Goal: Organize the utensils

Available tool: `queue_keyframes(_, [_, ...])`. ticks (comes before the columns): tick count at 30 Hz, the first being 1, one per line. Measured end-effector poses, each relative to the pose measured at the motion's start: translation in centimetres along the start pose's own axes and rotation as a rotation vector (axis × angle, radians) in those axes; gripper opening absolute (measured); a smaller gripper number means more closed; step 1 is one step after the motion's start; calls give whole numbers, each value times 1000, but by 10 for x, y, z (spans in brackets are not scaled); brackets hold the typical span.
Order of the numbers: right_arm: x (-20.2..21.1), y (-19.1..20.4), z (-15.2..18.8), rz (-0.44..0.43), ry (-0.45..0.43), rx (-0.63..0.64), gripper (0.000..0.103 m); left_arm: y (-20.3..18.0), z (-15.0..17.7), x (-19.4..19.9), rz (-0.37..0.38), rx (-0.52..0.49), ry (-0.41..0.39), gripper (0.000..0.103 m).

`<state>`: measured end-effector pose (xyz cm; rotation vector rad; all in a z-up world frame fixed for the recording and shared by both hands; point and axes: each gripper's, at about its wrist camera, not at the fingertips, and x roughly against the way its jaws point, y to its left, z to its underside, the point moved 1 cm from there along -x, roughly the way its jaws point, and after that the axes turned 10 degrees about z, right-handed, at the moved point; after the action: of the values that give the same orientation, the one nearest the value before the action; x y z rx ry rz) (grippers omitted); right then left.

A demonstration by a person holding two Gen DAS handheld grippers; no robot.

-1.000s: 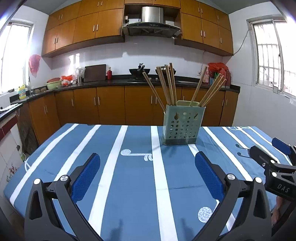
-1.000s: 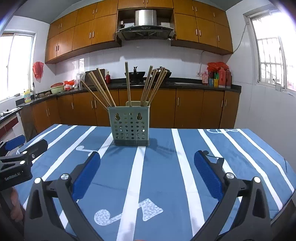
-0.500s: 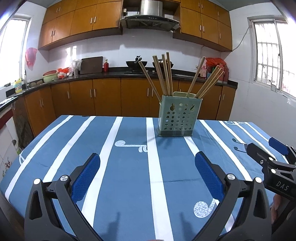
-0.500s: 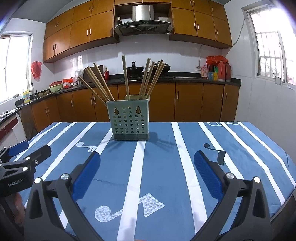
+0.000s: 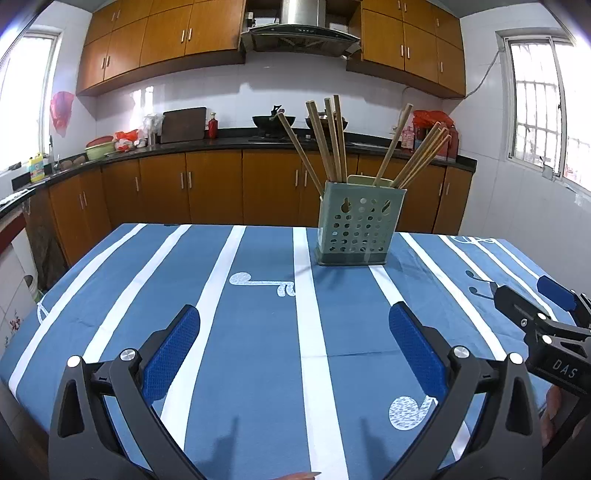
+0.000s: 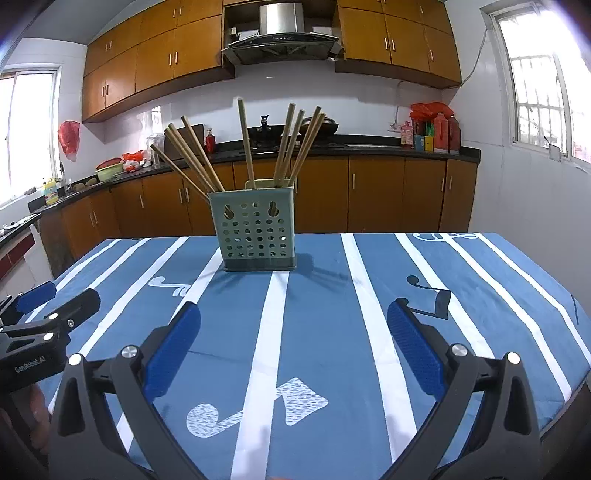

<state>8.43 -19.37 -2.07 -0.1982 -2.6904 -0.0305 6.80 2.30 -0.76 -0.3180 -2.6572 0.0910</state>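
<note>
A pale green perforated utensil holder (image 5: pixel 360 223) stands upright on the blue striped tablecloth (image 5: pixel 258 332), past the table's middle. Several wooden chopsticks (image 5: pixel 328 140) stand in it, leaning apart. It also shows in the right wrist view (image 6: pixel 256 229) with its chopsticks (image 6: pixel 288 146). My left gripper (image 5: pixel 293 343) is open and empty, low over the near part of the table. My right gripper (image 6: pixel 293 343) is open and empty too, beside it. Each gripper shows in the other's view, the right gripper (image 5: pixel 554 314) at the right edge and the left gripper (image 6: pixel 44 306) at the left edge.
The table's edges (image 6: pixel 576 306) fall off at left, right and far side. Behind stand brown kitchen cabinets (image 5: pixel 207 184), a dark counter with a cutting board (image 5: pixel 183 124), a wok and bottles. A range hood (image 5: pixel 299 31) hangs above. Windows flank both sides.
Both grippers have pulled back a little from the holder and tilted; the holder appears slightly smaller and higher in both views. Both stay open and empty.
</note>
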Motion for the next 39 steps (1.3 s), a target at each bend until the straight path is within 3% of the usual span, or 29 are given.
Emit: queue_keyframes(39, [-1, -3, 3, 0, 6, -9, 99, 1, 2, -2, -3, 1, 2, 101])
